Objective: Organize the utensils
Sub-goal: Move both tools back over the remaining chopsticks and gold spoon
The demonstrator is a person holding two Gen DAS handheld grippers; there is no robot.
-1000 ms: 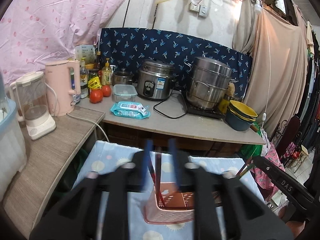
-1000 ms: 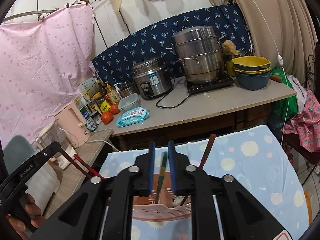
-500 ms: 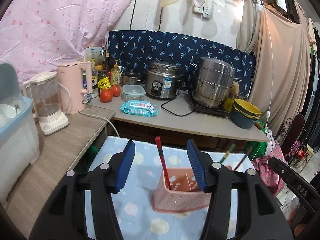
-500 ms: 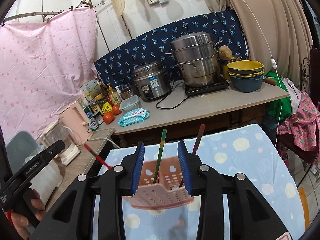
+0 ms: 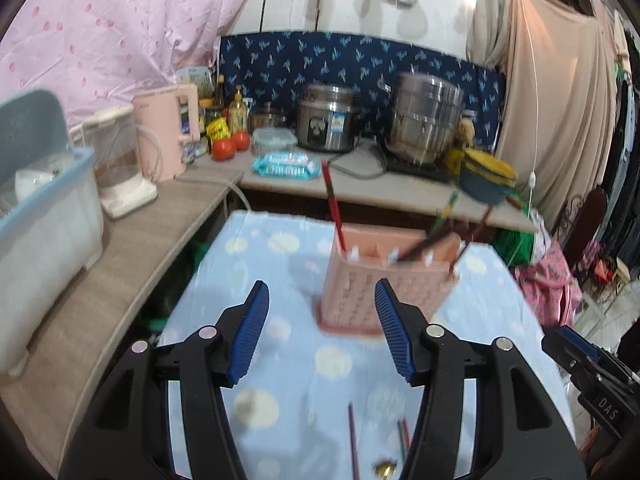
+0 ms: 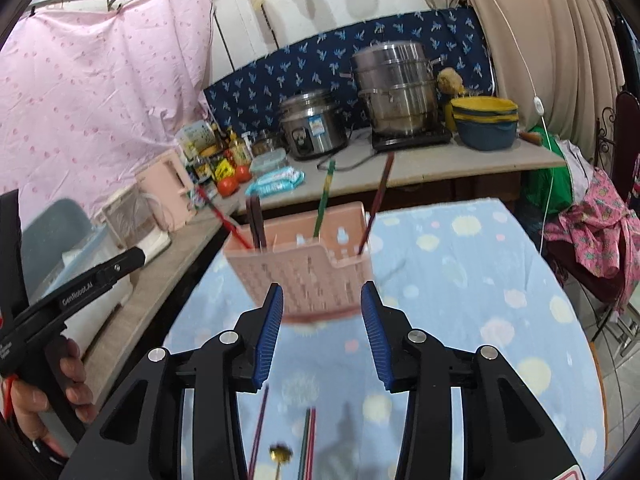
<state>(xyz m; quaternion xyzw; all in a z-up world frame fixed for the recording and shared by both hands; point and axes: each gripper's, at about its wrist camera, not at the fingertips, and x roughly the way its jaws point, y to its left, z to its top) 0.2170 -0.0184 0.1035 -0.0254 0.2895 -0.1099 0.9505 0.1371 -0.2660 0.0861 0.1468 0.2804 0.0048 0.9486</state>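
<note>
Left gripper (image 5: 322,330): I read its jaws as open with nothing between the blue pads; they have just been opening.
Right gripper (image 6: 322,330): I read its jaws as open too, nothing gripped; they have just been opening.
Utensil holder (image 5: 376,280): a pink perforated holder, upright on the tabletop (image 5: 280,364) with its blue dotted cloth. In the left wrist view it stands ahead of the jaws, nearer the right pad, apart from both. In the right wrist view it stands straight ahead, just beyond the pad tips.
Chopsticks in holder: a red chopstick (image 5: 334,210) leans from the left compartment; a green chopstick (image 6: 325,198) and a dark red chopstick (image 6: 378,208) lean from the others. I see a dark pair (image 6: 256,222) beside the red one.
Loose utensils: several chopsticks (image 6: 306,444) and a gold spoon (image 6: 280,454) lie flat on the cloth, below and between the right jaws, not touched.
Hand (image 6: 48,396): I see it gripping the left gripper's handle at the left edge.
</note>
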